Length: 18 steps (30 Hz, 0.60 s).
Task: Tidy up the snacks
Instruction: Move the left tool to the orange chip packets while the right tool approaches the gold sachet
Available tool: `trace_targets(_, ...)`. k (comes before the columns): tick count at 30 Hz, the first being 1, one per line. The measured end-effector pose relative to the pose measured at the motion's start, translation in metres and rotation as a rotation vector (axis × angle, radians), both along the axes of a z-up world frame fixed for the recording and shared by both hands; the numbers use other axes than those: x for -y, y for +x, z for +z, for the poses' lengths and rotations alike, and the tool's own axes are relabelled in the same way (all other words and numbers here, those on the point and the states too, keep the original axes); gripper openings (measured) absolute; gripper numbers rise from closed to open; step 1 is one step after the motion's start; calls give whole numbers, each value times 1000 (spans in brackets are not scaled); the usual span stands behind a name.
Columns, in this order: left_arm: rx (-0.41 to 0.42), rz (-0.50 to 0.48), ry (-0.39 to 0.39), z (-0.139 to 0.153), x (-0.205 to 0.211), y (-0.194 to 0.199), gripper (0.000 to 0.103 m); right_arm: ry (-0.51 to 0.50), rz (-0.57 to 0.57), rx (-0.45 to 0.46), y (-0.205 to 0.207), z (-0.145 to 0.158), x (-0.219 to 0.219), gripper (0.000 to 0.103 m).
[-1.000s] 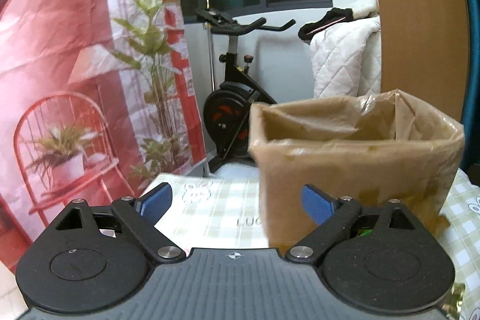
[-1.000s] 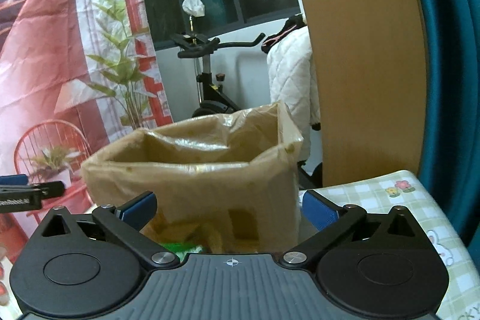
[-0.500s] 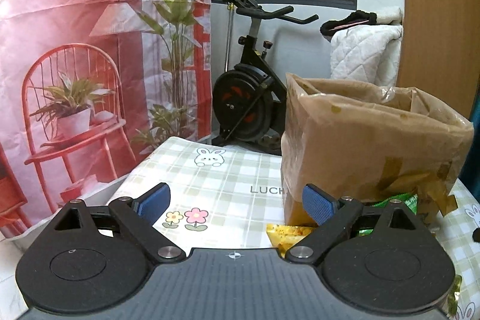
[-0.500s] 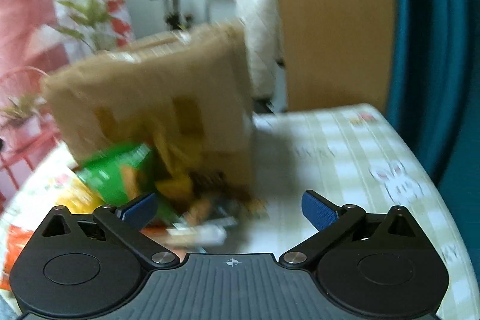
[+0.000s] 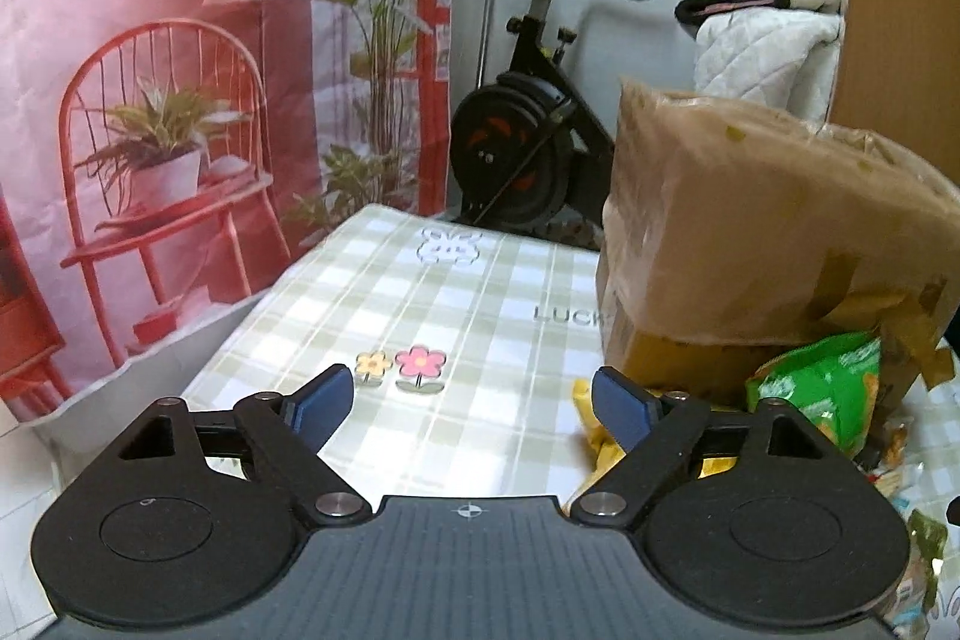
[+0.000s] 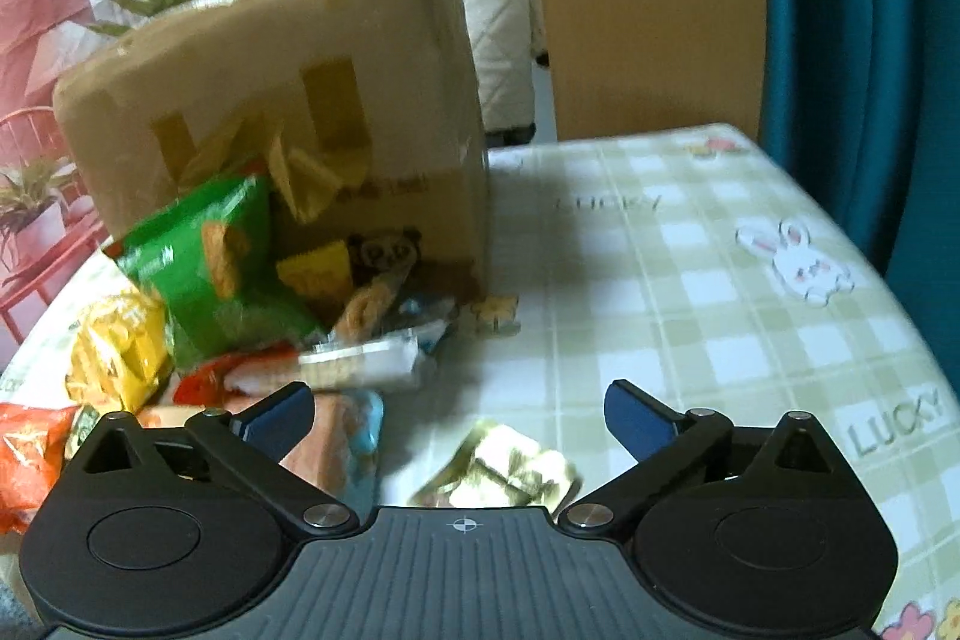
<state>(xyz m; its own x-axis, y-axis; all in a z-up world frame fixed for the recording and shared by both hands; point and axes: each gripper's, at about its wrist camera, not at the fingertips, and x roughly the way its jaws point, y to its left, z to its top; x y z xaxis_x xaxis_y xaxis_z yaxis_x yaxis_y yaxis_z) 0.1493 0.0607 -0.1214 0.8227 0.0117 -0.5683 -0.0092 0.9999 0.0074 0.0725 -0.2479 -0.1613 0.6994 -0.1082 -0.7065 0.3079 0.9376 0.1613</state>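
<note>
Left wrist view: the left claw (image 5: 471, 400) is spread wide and holds nothing; it hangs over a bare stretch of the green-and-white checked cloth-covered surface (image 5: 456, 292), touching no packet. The taped brown cardboard box (image 5: 768, 232) stands ahead and to the right, with a green crinkly snack bag (image 5: 822, 394) propped at its foot and a yellow foil packet (image 5: 594, 436) just beside the claw's right finger. The step in hand looks like choosing a first packet, so this claw would do well to swing right toward the yellow packet and close on a flat sealed edge, not the puffed middle.

Right wrist view: the right claw (image 6: 459, 412) is equally wide open and empty, with a gold foil-wrapped sweet (image 6: 510, 466) lying on the cloth between its fingers, close to the claw body. The other snacks lie heaped to the left against the box: the green bag, a yellow packet, an orange packet (image 6: 30, 454) and a white-and-blue wrapped bar (image 6: 366, 358). The view is blurred, so labels cannot be read. Lowering squarely over the gold sweet and pinching it across its narrow side seems the surest pick, as foil may slip.
</note>
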Motion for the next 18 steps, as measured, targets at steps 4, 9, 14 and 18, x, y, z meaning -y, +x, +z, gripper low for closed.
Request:
trace_targets(4, -22, 9, -4, -8, -5, 0, 87, -18, -52, -14, -4, -11, 0, 102)
trace_targets(9, -59, 17, -8, -18, -11, -2, 86, -24, -74, -52, -6, -20, -1, 101)
trace_targets(14, -88, 13, -10, -25, -18, -5, 86, 9, -77, -92, -3, -31, -4, 95)
trace_targets(18, -108, 23, -23, -31, -23, -9, 86, -13, -80, -141, 5, -39, -11, 79)
